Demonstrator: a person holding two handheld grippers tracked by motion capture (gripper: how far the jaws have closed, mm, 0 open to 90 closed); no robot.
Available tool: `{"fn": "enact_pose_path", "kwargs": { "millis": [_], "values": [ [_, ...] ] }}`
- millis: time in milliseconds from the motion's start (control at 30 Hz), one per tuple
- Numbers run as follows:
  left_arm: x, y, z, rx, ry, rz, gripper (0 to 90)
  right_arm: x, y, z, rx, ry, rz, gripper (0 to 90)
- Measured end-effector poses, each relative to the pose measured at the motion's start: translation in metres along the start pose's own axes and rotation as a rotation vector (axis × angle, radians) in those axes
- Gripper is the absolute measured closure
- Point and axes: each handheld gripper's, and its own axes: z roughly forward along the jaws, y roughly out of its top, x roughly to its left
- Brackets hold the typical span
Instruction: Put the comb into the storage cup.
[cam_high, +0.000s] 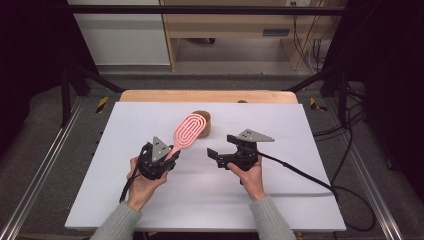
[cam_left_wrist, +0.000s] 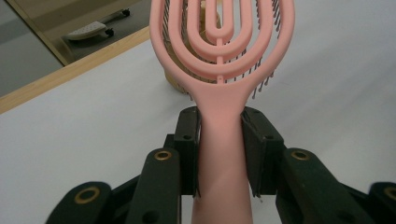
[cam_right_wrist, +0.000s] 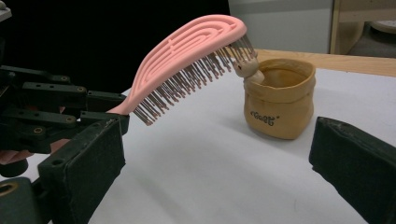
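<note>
Two grippers over the white table (cam_high: 125, 200): left gripper (cam_high: 167, 156) is pinching the pink hairbrush (cam_high: 189, 129) by its handle, holding it tilted up off the table, bristles down, head reaching over the tan fabric pouch (cam_right_wrist: 279, 98). Right gripper (cam_high: 214, 154) is hanging nearby with jaws spread wide, gripping nothing.

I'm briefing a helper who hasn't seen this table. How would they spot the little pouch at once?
On the white table, look toward the far edge, just past the pink hairbrush held in the left gripper. The pouch is a small tan fabric bag, open-topped with a rolled rim, the only soft container there.
</note>
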Motion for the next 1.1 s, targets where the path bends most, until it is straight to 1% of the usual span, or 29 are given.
{"fn": "enact_pose_path", "kwargs": {
  "millis": [100, 133, 233, 333, 367, 400, 433, 500, 533, 567, 600, 633, 700, 767, 1100],
  "values": [
    [-0.001, 0.000, 0.000, -0.003, -0.001, 0.001, 68.9, 0.003, 0.001, 0.004, -0.002, 0.005, 0.000, 3.7],
    [-0.001, 0.000, -0.001, -0.004, -0.001, 0.001, 68.9, 0.003, 0.001, 0.005, -0.007, 0.015, 0.010, 3.4],
    [-0.001, 0.001, -0.001, -0.007, -0.003, 0.003, 68.9, 0.002, 0.001, 0.007, -0.017, 0.008, 0.033, 4.7],
    [-0.003, 0.002, -0.001, -0.014, -0.003, 0.003, 68.9, 0.001, 0.001, 0.008, -0.012, 0.009, 0.039, 4.7],
    [-0.003, 0.002, -0.001, -0.022, 0.002, 0.014, 68.9, 0.001, 0.001, 0.009, -0.009, 0.008, 0.042, 4.8],
    [-0.004, 0.002, 0.000, -0.022, 0.002, 0.015, 68.9, 0.001, 0.001, 0.010, -0.007, 0.007, 0.046, 5.0],
    [-0.006, 0.002, 0.000, -0.016, -0.003, 0.008, 68.9, 0.001, 0.000, 0.010, -0.007, 0.008, 0.049, 5.2],
    [-0.007, 0.003, 0.001, -0.025, 0.001, 0.021, 68.9, 0.000, 0.001, 0.010, -0.013, 0.013, 0.056, 5.1],
    [-0.009, 0.003, 0.002, -0.016, -0.004, 0.013, 68.9, 0.000, 0.001, 0.010, -0.016, 0.015, 0.059, 5.2],
    [-0.009, 0.004, 0.002, -0.023, 0.000, 0.026, 68.9, 0.000, 0.002, 0.010, -0.020, 0.016, 0.063, 5.3],
    [-0.011, 0.005, 0.003, -0.019, -0.007, 0.012, 68.9, 0.000, 0.003, 0.010, -0.023, 0.018, 0.069, 5.2],
    [-0.012, 0.007, 0.004, -0.028, -0.002, 0.023, 68.9, 0.000, 0.003, 0.009, -0.027, 0.019, 0.071, 5.1],
    [-0.016, 0.009, 0.005, -0.027, -0.011, 0.018, 68.9, 0.000, 0.005, 0.008, -0.033, 0.020, 0.075, 5.3],
    [-0.019, 0.011, 0.006, -0.030, -0.017, 0.026, 68.9, 0.000, 0.005, 0.008, -0.037, 0.022, 0.079, 5.3],
    [-0.030, 0.017, 0.007, -0.053, -0.024, 0.034, 68.9, 0.000, 0.008, 0.006, -0.053, 0.035, 0.108, 5.8]
  ]
}}
